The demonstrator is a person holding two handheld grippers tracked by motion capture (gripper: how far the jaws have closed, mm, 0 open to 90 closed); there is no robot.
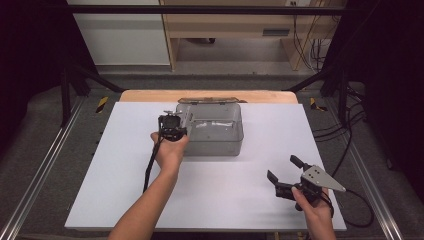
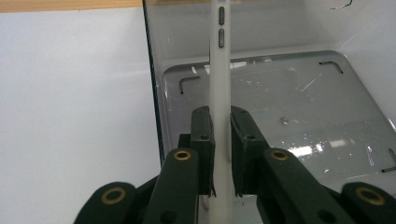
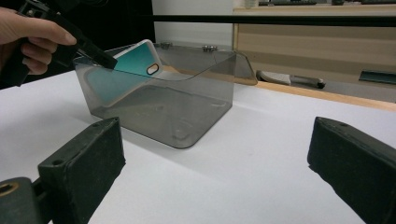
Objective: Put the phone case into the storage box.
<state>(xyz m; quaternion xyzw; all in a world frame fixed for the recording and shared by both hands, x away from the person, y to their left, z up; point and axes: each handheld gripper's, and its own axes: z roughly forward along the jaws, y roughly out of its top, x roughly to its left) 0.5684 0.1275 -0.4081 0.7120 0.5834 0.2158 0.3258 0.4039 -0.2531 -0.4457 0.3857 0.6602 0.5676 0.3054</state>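
Left gripper view: left gripper (image 2: 219, 154) clamps the phone (image 2: 219, 93) edge-on, long axis slanting into the smoked plastic bin (image 2: 299, 116); right gripper (image 1: 288, 176) open, well apart.

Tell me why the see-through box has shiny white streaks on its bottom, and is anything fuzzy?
In the left gripper view, lamp glare streaks the floor of the clear box, and the phone case clamped in the left gripper looks sharp. In the right gripper view, the right gripper has soft, blurry jaws up close, and the box casts a faint shadow on the table.
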